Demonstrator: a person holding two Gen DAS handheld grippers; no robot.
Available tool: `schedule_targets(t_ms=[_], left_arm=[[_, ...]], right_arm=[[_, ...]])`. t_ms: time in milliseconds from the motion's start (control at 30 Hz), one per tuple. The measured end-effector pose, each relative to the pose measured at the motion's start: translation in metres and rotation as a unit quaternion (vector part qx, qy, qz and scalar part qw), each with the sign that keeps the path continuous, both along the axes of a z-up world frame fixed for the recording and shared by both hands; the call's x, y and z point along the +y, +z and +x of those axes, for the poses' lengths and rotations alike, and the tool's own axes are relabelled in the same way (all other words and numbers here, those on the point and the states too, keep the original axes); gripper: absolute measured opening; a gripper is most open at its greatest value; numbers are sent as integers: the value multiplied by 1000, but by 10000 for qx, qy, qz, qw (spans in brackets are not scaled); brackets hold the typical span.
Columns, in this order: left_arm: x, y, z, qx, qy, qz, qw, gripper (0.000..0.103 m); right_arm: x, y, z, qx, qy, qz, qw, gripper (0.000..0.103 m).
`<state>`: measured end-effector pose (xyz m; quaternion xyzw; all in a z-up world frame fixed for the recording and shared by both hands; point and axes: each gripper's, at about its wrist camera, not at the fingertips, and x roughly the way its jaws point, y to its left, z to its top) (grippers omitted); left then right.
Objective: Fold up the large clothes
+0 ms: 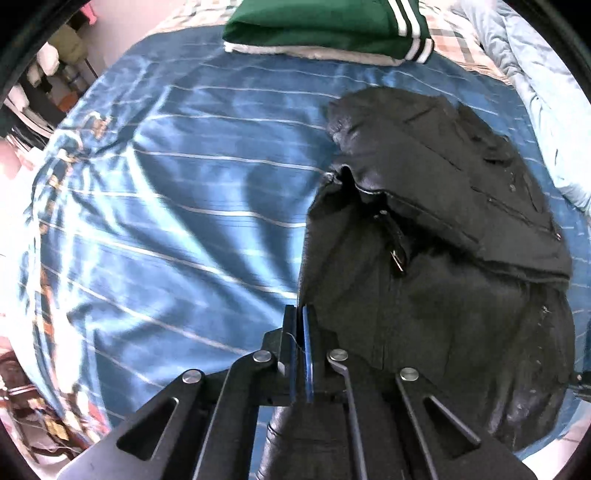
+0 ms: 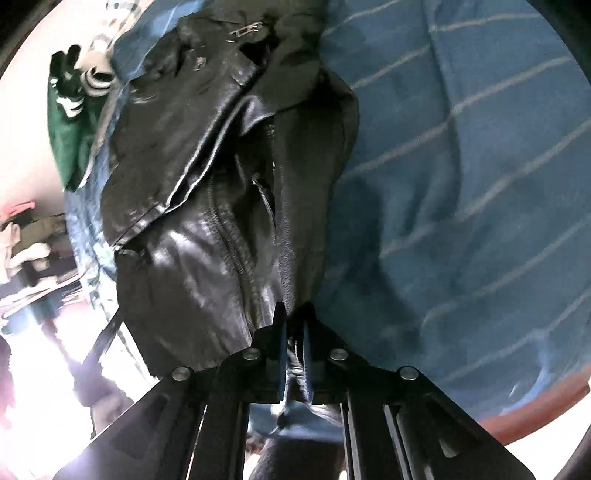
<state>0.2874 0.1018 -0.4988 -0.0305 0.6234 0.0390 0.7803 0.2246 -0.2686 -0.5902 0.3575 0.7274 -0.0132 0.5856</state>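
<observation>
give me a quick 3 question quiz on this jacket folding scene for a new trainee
1. True or false: the right gripper is shut on the black leather jacket.
2. Which garment lies folded at the far end of the bed? A) green jacket with white stripes B) red hoodie C) grey jeans
3. Fill in: the jacket lies on a ____ striped bedsheet.

Key: 1 true. 2 A. 3 blue.
</observation>
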Motion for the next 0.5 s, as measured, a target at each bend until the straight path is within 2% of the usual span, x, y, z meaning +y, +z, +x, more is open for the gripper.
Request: schedule_targets(t_ms=[100,167,233,267,367,400,433,467,500], left_arm=[[22,-23,-10,399,83,303,9987,1],[37,-44,-13,643,202,524,9963,1],[50,-62,-15,901,411,522,9937,4],[54,-62,-17,940,519,527,9928,4],[53,-45,-20,679,553,653,9940,7],[50,-37,-21,559,515,700,9946,7],[48,-30,-22,452,488,702,9953,15],[46,-23,-22,333,438,722,9959,25],[40,-17,-21,239,370,744,9963,60]], right_arm=[[-1,-25,-29,530,95,-454,9975,7],[4,-61,-46,956,184,-632,9932,7],[5,-74,-50,1135,17,-701,9911,10],[9,-75,-44,1203,169,-787,9895,12],[18,-62,-30,1213,232,-776,9893,24],[27,-57,-23,1174,220,-765,9899,41],[26,-49,-22,1088,194,-743,9911,53],[26,-39,-20,982,174,-710,9925,55],[27,-32,-17,938,187,-731,9927,57]])
